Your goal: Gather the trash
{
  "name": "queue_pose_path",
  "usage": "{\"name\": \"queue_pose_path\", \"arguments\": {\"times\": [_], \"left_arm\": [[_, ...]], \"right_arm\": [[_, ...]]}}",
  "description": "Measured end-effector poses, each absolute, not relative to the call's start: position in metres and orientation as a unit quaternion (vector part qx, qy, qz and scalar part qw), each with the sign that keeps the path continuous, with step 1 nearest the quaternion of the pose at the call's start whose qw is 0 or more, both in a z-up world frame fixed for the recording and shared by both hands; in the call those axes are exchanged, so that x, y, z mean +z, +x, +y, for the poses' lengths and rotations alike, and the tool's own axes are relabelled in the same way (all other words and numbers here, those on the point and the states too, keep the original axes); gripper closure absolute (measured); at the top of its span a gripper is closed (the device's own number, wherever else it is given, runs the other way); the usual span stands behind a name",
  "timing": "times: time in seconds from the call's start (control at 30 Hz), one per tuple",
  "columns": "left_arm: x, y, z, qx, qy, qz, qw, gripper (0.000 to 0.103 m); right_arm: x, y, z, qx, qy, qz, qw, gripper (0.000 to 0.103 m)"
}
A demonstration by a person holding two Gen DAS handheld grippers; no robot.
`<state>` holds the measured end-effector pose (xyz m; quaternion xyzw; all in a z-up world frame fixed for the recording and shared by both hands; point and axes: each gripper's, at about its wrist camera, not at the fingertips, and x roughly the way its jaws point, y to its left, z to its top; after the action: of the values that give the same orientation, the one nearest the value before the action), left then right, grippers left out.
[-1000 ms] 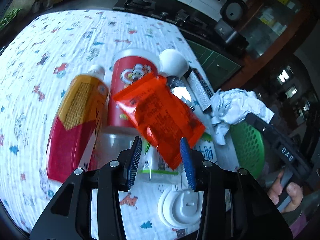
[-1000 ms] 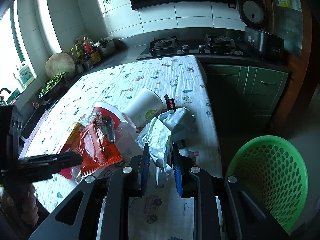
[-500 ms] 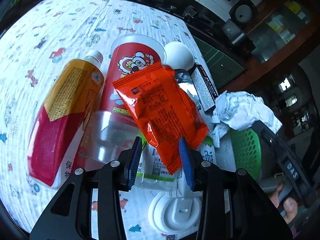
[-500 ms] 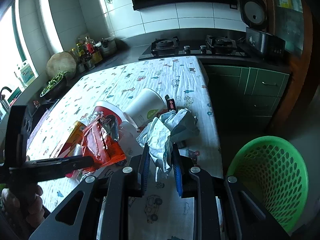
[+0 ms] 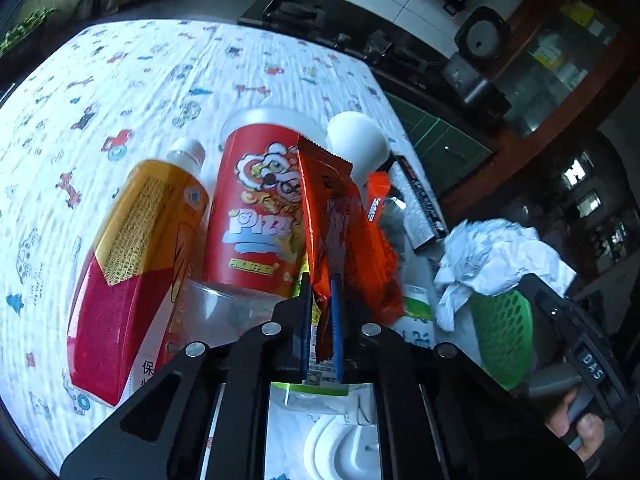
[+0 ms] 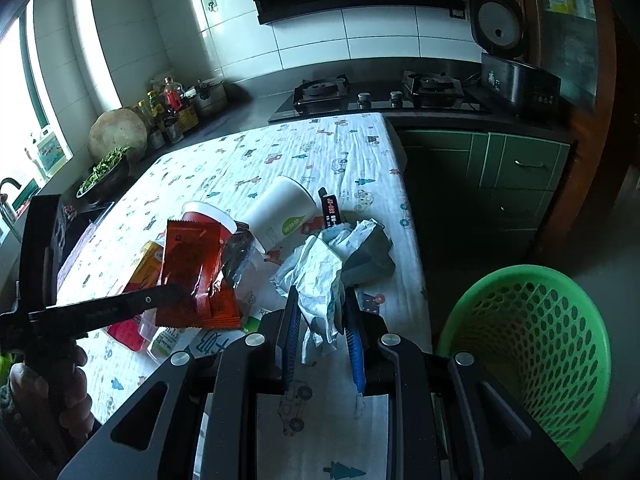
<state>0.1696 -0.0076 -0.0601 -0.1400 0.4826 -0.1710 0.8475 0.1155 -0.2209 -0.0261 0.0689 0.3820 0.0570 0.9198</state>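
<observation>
My left gripper (image 5: 321, 304) is shut on an orange snack wrapper (image 5: 340, 224) and holds it edge-up above the trash pile; the wrapper also shows in the right wrist view (image 6: 192, 268). My right gripper (image 6: 322, 320) is shut on crumpled white paper (image 6: 320, 276), which also shows in the left wrist view (image 5: 496, 256). On the table lie a red pizza snack tube (image 5: 256, 208), a yellow-red bottle (image 5: 132, 248), a white cup (image 6: 280, 210) and a black box (image 6: 330, 208). A green basket (image 6: 532, 344) stands on the floor to the right of the table.
The table has a white cloth with a cartoon print (image 6: 280, 156). A white plastic lid (image 5: 340, 444) and a green-labelled packet (image 5: 416, 320) lie near its front edge. Green cabinets (image 6: 516, 172) and a stove (image 6: 380, 92) stand behind.
My left gripper has shut on the orange wrapper and lifted it, turning it on edge. My right gripper still holds the crumpled paper, nearly unmoved.
</observation>
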Motion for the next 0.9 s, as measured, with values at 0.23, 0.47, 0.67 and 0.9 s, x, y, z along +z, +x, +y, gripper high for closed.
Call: {"name": "queue_pose_path", "arguments": {"times": [0.23,0.47,0.67,0.9], "left_arm": [[-0.036,0.159,-0.006,-0.191,-0.139,0.455,0.859,0.097],[-0.017,0.152,-0.012,-0.211,-0.136,0.435,0.865,0.097],[-0.005,0.148,-0.024,-0.232,-0.128,0.430,0.863,0.097],[0.005,0.150,-0.052,-0.259,-0.113,0.424,0.860,0.097]], "right_arm": [[-0.023,0.109,-0.227,0.056,0.067,0.381,0.920,0.091],[-0.026,0.104,-0.235,0.053,0.073,0.385,0.918,0.099],[-0.022,0.097,-0.242,0.046,0.074,0.375,0.923,0.100],[-0.017,0.084,-0.272,0.006,0.077,0.371,0.925,0.100]]}}
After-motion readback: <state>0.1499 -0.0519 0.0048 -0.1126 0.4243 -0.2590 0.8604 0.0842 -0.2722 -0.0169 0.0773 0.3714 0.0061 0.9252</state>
